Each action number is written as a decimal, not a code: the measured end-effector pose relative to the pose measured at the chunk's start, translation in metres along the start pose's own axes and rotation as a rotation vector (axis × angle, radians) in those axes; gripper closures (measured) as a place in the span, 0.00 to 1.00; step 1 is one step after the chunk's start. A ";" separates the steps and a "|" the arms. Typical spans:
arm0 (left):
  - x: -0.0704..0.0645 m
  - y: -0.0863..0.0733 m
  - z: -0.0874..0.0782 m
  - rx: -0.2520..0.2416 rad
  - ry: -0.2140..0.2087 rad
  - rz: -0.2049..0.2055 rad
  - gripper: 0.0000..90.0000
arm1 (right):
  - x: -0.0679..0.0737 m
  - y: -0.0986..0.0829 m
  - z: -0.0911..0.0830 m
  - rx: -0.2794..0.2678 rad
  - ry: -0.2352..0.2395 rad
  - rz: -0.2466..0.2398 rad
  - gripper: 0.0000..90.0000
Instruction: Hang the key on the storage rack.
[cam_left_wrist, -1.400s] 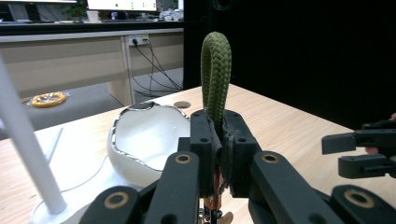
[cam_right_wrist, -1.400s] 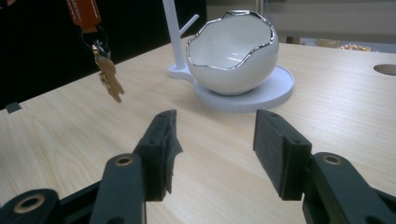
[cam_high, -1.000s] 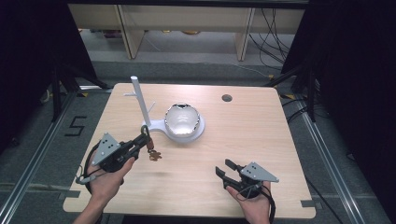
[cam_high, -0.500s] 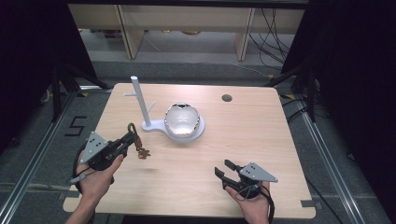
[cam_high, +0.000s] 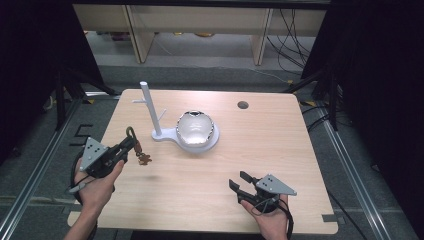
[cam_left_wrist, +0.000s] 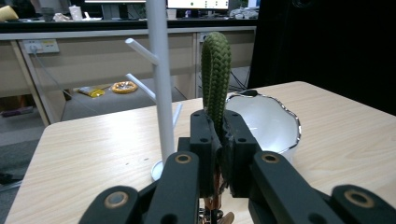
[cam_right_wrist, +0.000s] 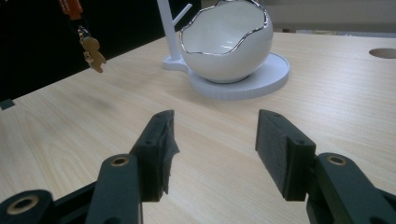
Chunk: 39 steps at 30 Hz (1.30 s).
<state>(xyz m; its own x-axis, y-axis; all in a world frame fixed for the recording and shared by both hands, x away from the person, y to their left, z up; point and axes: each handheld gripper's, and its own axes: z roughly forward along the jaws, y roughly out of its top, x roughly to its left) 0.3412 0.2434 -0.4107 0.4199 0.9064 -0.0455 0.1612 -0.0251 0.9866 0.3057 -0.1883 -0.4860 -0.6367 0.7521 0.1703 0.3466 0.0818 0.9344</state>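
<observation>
- Centrally on the pale wooden table (cam_high: 300, 150) stands a white egg-shaped bowl with a jagged silver rim (cam_high: 195, 128), seated on the round tray end of a white stand base (cam_high: 210, 145).
- From the other end of that base rises a slim white post with short angled pegs (cam_high: 150, 107), just to the left of the bowl in the high view.
- At the left of the table, the left gripper (cam_high: 131, 145) is held above the surface by the person's left hand (cam_high: 97, 180), its jaws pointing toward the post.
- Its jaws are clamped on a green braided cord loop (cam_left_wrist: 215, 79), which stands up from between the pads in the left gripper view, with the post and bowl beyond it.
- Below the loop hangs a small brown keychain charm (cam_high: 144, 158), clear of the table; in the right gripper view it dangles near the upper left (cam_right_wrist: 92, 51) under an orange piece.
- Toward the near right edge, the right gripper (cam_high: 239, 181) rests low over the table in the person's right hand (cam_high: 267, 220), well apart from the stand.
- Its jaws are spread wide with bare wood between them, and they face the bowl (cam_right_wrist: 226, 39) in the right gripper view.
- A small round hole (cam_high: 243, 105) sits in the tabletop toward the far right.
</observation>
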 end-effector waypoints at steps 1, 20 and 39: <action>0.001 0.000 0.000 0.002 0.006 0.000 0.93 | 0.000 0.000 0.000 0.000 0.000 0.000 0.53; 0.016 0.004 0.020 0.017 0.097 0.000 0.93 | -0.001 -0.001 -0.001 -0.007 0.001 0.008 0.53; 0.038 0.023 0.064 0.036 0.185 -0.005 0.93 | -0.002 -0.002 -0.003 0.015 -0.014 0.012 0.53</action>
<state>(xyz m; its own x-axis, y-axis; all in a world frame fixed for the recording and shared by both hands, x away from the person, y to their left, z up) 0.4183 0.2503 -0.3994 0.2482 0.9685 -0.0175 0.1959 -0.0325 0.9801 0.3044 -0.1915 -0.4870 -0.6231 0.7618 0.1770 0.3642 0.0823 0.9277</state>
